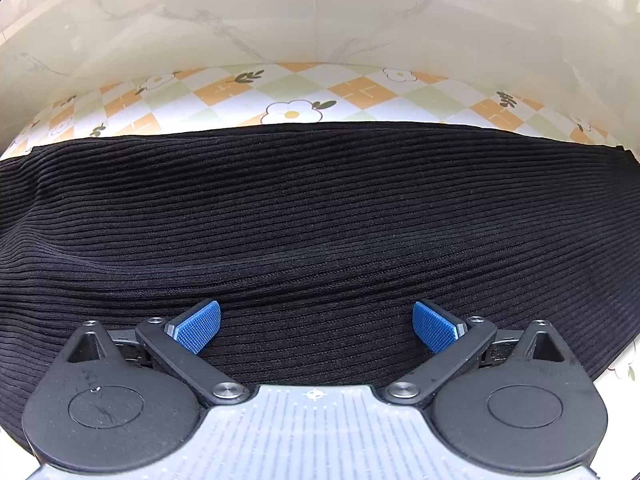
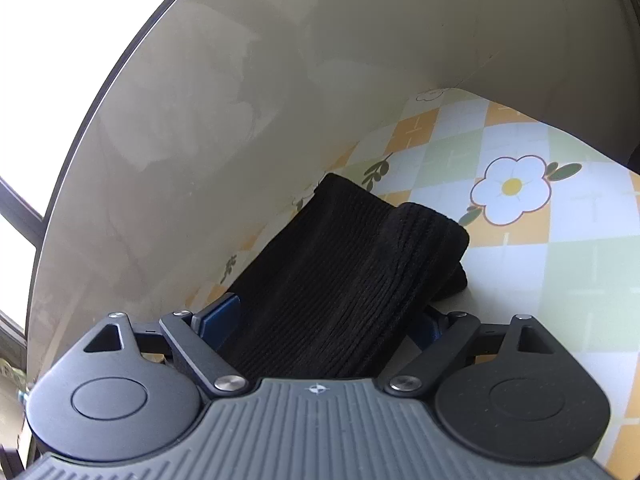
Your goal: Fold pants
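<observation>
While the black ribbed pants [image 1: 304, 216] lie along the bench's far edge for folding, left fingers [image 1: 316, 326] gape empty; right fingers [image 2: 320, 320] stand wide astride the cloth, seemingly ungripped.

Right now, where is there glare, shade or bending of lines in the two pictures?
Left wrist view: even light, sharp ribs on the black pants, the tablecloth edge bent by the lens. Right wrist view: a window burnt out white at upper left, the wall dim and curved, the pants in shade.
</observation>
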